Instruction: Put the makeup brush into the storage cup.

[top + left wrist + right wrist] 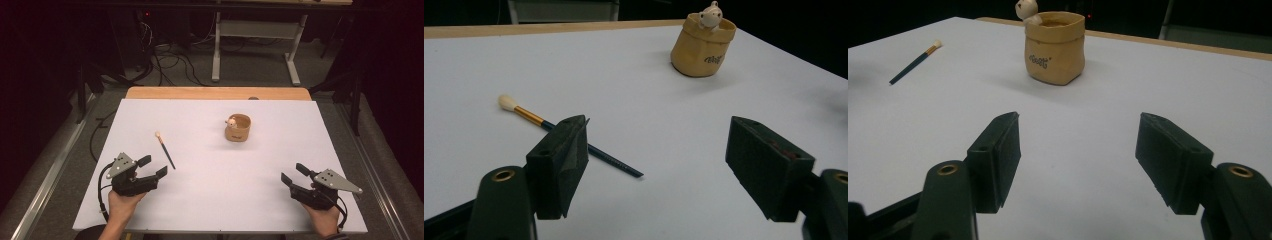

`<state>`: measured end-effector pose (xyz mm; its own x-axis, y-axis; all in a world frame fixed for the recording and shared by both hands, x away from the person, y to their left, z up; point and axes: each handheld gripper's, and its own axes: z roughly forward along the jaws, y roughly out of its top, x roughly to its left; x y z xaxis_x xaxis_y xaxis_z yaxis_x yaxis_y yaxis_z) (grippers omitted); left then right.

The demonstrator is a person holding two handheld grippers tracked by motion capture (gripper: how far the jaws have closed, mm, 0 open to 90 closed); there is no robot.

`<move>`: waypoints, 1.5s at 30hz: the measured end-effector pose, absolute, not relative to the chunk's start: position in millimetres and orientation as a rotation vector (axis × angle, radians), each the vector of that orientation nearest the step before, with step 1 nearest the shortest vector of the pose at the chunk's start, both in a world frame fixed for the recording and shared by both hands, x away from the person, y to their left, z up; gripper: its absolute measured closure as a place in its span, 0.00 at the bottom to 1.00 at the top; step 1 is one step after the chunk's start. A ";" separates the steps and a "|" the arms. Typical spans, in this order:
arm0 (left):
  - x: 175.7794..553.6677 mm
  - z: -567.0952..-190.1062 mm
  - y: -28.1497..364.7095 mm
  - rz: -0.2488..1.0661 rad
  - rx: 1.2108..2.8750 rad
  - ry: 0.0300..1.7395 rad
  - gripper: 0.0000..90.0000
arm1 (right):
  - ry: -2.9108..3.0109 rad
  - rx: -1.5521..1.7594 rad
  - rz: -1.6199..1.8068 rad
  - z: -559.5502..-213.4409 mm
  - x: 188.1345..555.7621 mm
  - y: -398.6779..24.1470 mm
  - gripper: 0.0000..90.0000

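1. Both grippers stand with jaws spread wide and nothing between them: the left gripper (150, 167) sits at the near left of the white table (210, 200), held by the person's left hand (122, 200), and the right gripper (292, 175) sits at the near right, held by the right hand (325, 215).
2. Taking the tan pot (237, 127) as the landmark, the left gripper lies well to the near left of it and the right gripper well to the near right; both point roughly toward it.
3. Seen along its own jaws, the left gripper (656, 160) has bare tabletop between its pads, and the brush (569, 136) runs behind its left-hand jaw; whether the two touch cannot be told.
4. Seen along its own jaws, the right gripper (1078, 160) has only bare table (1078, 125) in its gap, with the tan pot (1054, 47) straight ahead and well apart.
5. The brush (165, 149) lies flat on the table to the left of the pot and nearer the person, its pale tip farther off and its dark handle end near the left gripper.
6. The pot stands upright near the middle of the table's far half, with a small pale figure (232, 121) at its rim on the side toward the brush.
7. Beyond the pot, a wooden edge (217, 93) borders the far side of the white surface.
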<state>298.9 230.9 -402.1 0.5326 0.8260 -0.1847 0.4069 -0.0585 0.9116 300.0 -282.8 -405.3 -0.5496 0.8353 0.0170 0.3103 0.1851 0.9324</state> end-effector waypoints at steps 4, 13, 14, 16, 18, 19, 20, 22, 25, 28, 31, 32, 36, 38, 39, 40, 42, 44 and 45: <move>298.8 -402.1 230.9 0.472 1.675 1.049 0.28 | 1.957 1.069 1.354 -405.3 299.3 -282.8 0.40; 298.6 -401.9 229.7 0.474 1.673 1.049 0.29 | 1.965 1.078 1.353 -405.3 299.0 -281.5 0.40; 298.8 -401.9 229.8 0.472 1.673 1.052 0.29 | 1.967 1.065 1.351 -405.4 299.6 -281.9 0.40; 298.8 -402.0 229.8 0.472 1.674 1.053 0.29 | 1.967 1.077 1.353 -405.3 299.0 -281.5 0.40; 298.6 -401.8 229.8 0.475 1.672 1.051 0.29 | 1.970 1.063 1.353 -405.2 299.1 -281.5 0.40; 298.6 -401.8 229.8 0.475 1.672 1.051 0.29 | 1.970 1.063 1.353 -405.2 299.1 -281.5 0.40; 298.5 -401.7 229.8 0.476 1.672 1.049 0.29 | 1.969 1.063 1.350 -405.1 299.1 -281.5 0.40; 298.4 -401.7 229.9 0.472 1.671 1.049 0.30 | 1.971 1.062 1.352 -405.3 299.4 -281.1 0.40; 298.4 -401.7 229.6 0.471 1.675 1.052 0.30 | 1.972 1.063 1.352 -405.2 299.4 -281.1 0.40; 298.1 -401.4 229.3 0.472 1.671 1.051 0.30 | 1.971 1.064 1.355 -405.1 299.0 -281.2 0.40; 298.1 -401.2 228.8 0.472 1.671 1.052 0.30 | 1.972 1.065 1.356 -405.2 299.0 -281.2 0.40; 298.1 -401.2 228.8 0.470 1.670 1.049 0.30 | 1.972 1.065 1.356 -405.1 298.9 -281.1 0.40; 297.8 -400.4 228.0 0.472 1.665 1.047 0.30 | 1.973 1.064 1.361 -405.3 299.0 -281.0 0.40; 298.1 -399.3 227.4 0.474 1.662 1.045 0.30 | 1.973 1.061 1.362 -405.3 299.2 -281.3 0.40; 298.1 -399.3 227.4 0.474 1.662 1.045 0.30 | 1.973 1.061 1.362 -405.3 299.2 -281.3 0.40; 298.3 -398.7 227.1 0.474 1.661 1.045 0.30 | 1.973 1.061 1.363 -405.3 299.2 -281.4 0.40; 298.6 -397.8 226.6 0.476 1.659 1.044 0.30 | 1.971 1.082 1.366 -405.2 298.1 -280.9 0.40; 299.0 -397.2 226.3 0.472 1.655 1.042 0.30 | 1.972 1.068 1.366 -405.3 298.7 -281.3 0.40; 299.4 -396.4 226.3 0.463 1.647 1.044 0.30 | 1.971 1.073 1.366 -405.3 298.5 -281.2 0.40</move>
